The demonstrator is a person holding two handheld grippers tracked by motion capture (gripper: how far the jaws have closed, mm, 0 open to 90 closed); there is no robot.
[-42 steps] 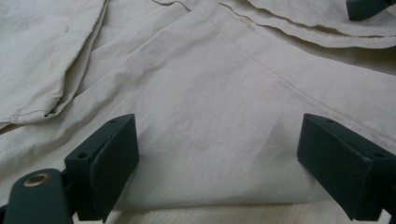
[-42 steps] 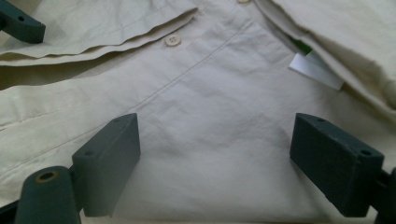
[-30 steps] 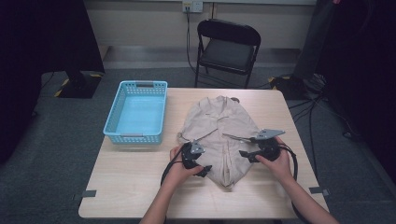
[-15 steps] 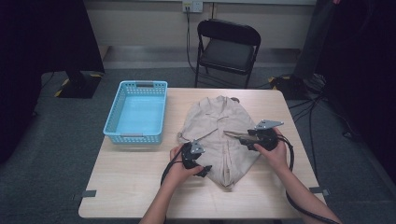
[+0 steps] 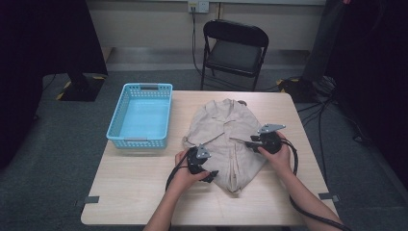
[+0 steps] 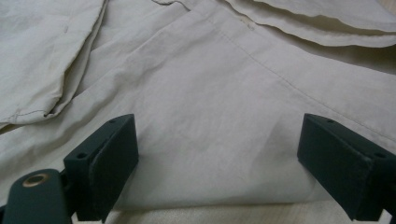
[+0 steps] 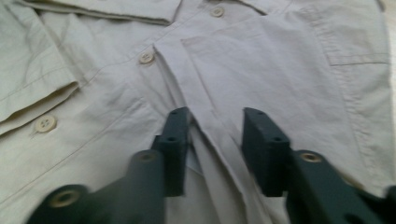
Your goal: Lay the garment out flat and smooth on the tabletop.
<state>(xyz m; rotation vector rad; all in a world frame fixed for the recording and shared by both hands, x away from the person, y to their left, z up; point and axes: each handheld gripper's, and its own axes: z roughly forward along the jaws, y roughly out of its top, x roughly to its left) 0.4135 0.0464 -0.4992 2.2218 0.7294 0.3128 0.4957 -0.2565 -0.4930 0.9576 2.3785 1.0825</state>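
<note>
Beige cotton shirt (image 5: 226, 139) spread face-up across the middle of the counter (image 5: 139, 187), collar toward the far edge, hem toward the person. Just left of the shirt, touching nothing on it: a light blue basket (image 5: 143, 117), sitting empty. Left gripper (image 6: 219, 163) parked at the shirt's near-left hem, jaws spread wide with flat cloth lying between them, nothing pinched yet. Right gripper (image 7: 212, 149) over the shirt's front, beside the button placket (image 7: 196, 107), jaws narrowed and just been closing, straddling the raised placket edge; a gap visible on both sides, so no firm pinch by the look of it. Likely step in hand: catching the front edge for a fold. To do it well: slip the lower jaw fully under the placket flap before squeezing, take only that one layer, not the panel beneath. Keep clear of the nearby button (image 7: 146, 57) so the pads meet on cloth alone. Hold the left gripper down near the hem as an anchor against sliding. Lift slowly once gripped, watching for the panel dragging or bunching toward the basket side.
</note>
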